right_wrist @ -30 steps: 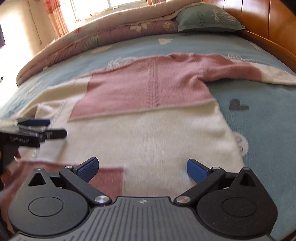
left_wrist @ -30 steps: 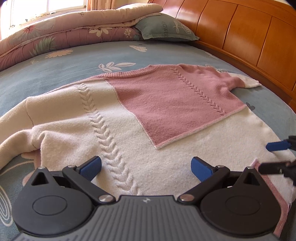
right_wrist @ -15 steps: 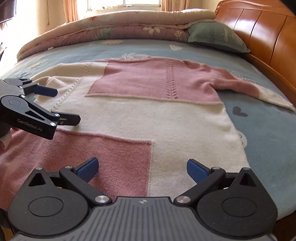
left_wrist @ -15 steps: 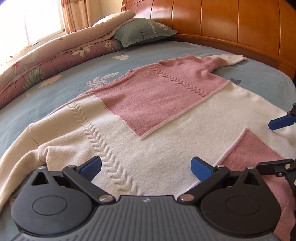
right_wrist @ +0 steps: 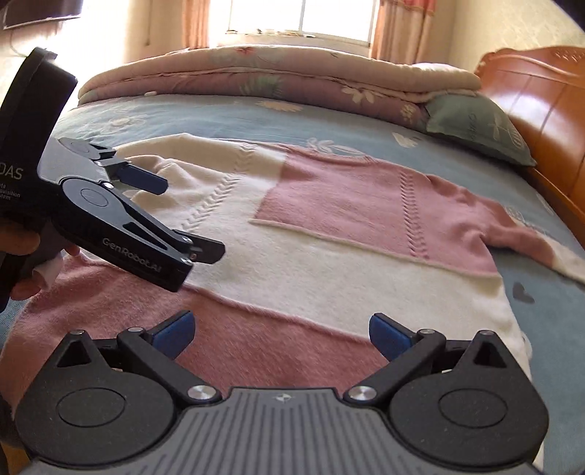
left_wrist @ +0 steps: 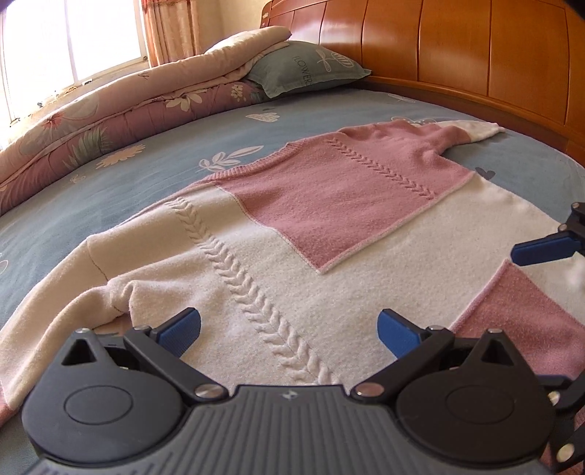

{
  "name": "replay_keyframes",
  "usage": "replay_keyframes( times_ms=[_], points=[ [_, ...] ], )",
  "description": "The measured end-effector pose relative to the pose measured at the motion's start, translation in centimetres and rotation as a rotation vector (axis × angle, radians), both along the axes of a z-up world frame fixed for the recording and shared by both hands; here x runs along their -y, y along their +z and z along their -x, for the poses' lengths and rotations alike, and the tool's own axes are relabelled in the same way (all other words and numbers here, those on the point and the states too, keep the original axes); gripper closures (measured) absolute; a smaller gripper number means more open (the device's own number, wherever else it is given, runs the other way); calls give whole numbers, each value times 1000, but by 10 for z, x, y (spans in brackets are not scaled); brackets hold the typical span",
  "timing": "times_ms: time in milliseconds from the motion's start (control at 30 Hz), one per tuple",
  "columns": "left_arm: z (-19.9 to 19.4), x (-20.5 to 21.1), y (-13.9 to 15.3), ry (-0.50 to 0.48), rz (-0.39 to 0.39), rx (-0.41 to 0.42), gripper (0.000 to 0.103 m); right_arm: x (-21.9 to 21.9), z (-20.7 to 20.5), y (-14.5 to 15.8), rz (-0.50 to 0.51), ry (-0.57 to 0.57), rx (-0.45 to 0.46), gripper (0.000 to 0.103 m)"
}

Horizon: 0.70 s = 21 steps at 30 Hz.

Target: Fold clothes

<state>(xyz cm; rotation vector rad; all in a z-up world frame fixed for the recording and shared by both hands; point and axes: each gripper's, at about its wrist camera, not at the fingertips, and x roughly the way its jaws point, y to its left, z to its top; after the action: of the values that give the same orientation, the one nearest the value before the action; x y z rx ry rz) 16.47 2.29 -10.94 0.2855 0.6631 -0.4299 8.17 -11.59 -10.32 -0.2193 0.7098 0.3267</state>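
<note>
A pink and cream knitted sweater (left_wrist: 278, 234) lies spread flat on the bed, neckline toward the quilt, one sleeve reaching the headboard. In the right wrist view the same sweater (right_wrist: 329, 255) fills the middle. My left gripper (left_wrist: 289, 329) hovers open over the cream cable-knit part near the hem, holding nothing. My right gripper (right_wrist: 281, 330) hovers open above the pink hem block, also holding nothing. The left gripper (right_wrist: 182, 219) shows from the side in the right wrist view, held by a hand, with its jaws apart. A blue fingertip (left_wrist: 541, 248) of the right gripper shows at the left view's right edge.
The blue patterned bed sheet (left_wrist: 128, 182) surrounds the sweater. A folded pink floral quilt (left_wrist: 109, 117) and a green pillow (left_wrist: 307, 69) lie at the far side. A wooden headboard (left_wrist: 475, 47) runs along the right. A bright window (right_wrist: 303, 18) is behind the bed.
Both grippers have pulled back and risen from the hem, so more of the sweater and room shows. The views have swung left. Both stay open.
</note>
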Motion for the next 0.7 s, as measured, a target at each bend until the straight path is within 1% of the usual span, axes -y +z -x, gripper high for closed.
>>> replay_keyframes(
  times_ms=[100, 200, 300, 367, 467, 533, 600, 633, 667, 700],
  points=[
    [-3, -6, 1, 13, 22, -8, 1, -8, -7, -13, 15, 6, -41, 0],
    [-3, -10, 2, 13, 46, -17, 1, 7, 12, -13, -26, 11, -83, 0],
    [-3, -9, 2, 20, 40, -15, 1, 19, 33, -10, -25, 17, -126, 0],
    [-3, -7, 2, 19, 40, -14, 1, 16, 34, -5, -13, 19, -125, 0],
    [-2, -6, 2, 11, 42, -17, 1, 2, 24, 4, -31, 44, -57, 0],
    [-1, -6, 2, 3, 41, -19, 1, -9, 12, 4, -44, 61, -44, 0],
    [-1, -5, 1, 4, 38, -20, 1, -18, 0, -2, -30, 56, -62, 0],
    [-1, -6, 1, 5, 37, -19, 1, -19, -3, -7, -27, 51, -90, 0],
    [0, -6, 2, 5, 38, -19, 1, -18, 0, -10, -27, 53, -103, 0],
    [-1, -7, 2, 5, 40, -20, 1, -16, 8, -11, -25, 61, -97, 0]
  ],
)
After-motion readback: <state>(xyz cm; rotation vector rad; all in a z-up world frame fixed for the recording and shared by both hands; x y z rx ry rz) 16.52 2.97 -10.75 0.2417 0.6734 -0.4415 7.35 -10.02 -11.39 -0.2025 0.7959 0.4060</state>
